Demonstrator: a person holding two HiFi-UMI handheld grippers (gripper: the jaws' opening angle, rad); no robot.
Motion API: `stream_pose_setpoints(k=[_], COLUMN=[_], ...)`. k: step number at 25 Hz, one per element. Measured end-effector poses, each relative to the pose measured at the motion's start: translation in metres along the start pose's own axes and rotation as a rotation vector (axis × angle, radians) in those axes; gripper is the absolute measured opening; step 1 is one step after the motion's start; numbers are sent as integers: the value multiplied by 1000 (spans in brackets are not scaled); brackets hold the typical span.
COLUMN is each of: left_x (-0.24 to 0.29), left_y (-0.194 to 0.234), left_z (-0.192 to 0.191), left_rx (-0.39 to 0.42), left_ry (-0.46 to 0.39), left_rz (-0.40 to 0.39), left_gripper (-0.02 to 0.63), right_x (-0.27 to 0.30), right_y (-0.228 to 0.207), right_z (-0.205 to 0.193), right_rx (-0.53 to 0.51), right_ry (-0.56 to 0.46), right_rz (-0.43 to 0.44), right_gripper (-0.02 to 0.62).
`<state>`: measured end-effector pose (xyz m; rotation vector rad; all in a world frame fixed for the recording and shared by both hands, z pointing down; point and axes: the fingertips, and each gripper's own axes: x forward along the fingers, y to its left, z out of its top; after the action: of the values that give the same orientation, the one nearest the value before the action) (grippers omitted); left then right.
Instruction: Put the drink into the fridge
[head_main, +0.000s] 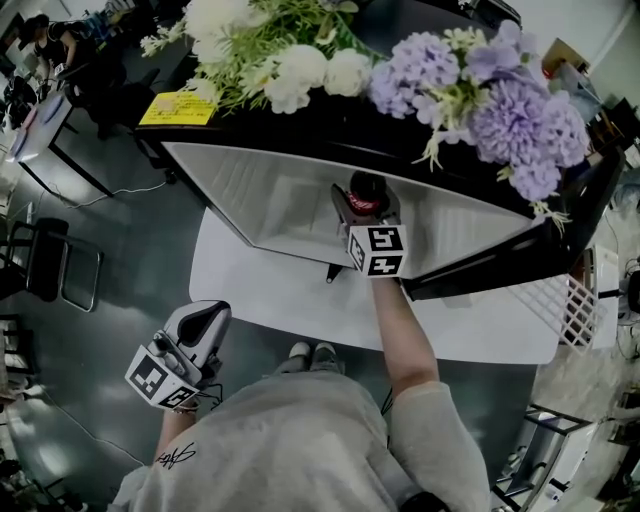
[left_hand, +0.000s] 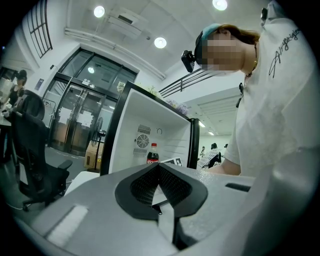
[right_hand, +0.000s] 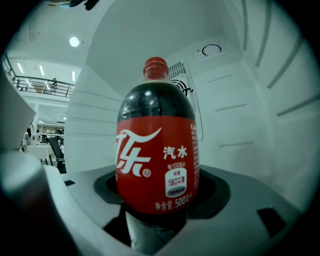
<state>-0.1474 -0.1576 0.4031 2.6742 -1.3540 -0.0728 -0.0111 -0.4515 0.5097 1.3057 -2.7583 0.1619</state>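
Placing the drink inside the fridge — release not yet made.

The dark cola bottle with red label and red cap (right_hand: 156, 150) is held upright by the right gripper (right_hand: 159, 212), jaws clamped round its lower body, well inside the open white-walled fridge (right_hand: 245, 100) and near the round fan vent (right_hand: 179, 80) on the back wall. Whether its base is seated on the fridge floor cannot be told. The left gripper (left_hand: 159, 167) is carried low beside the person, jaws together on nothing. Next, it is judged, the bottle should be lowered until it is borne by the floor, then the jaws eased apart and drawn straight back — a snag could tip it.
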Motion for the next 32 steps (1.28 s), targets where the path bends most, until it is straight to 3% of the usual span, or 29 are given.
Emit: stream_pose_setpoints(k=[32], left_x=[-3], left_y=[-11], left_z=[5], left_rx=[2], left_ry=[-27], left_rz=[-27], left_gripper=[3], right_x=[-8], right_y=[1], right_z=[-10], right_rx=[-17], right_ry=[61], right_rz=[-12], right_gripper=[314])
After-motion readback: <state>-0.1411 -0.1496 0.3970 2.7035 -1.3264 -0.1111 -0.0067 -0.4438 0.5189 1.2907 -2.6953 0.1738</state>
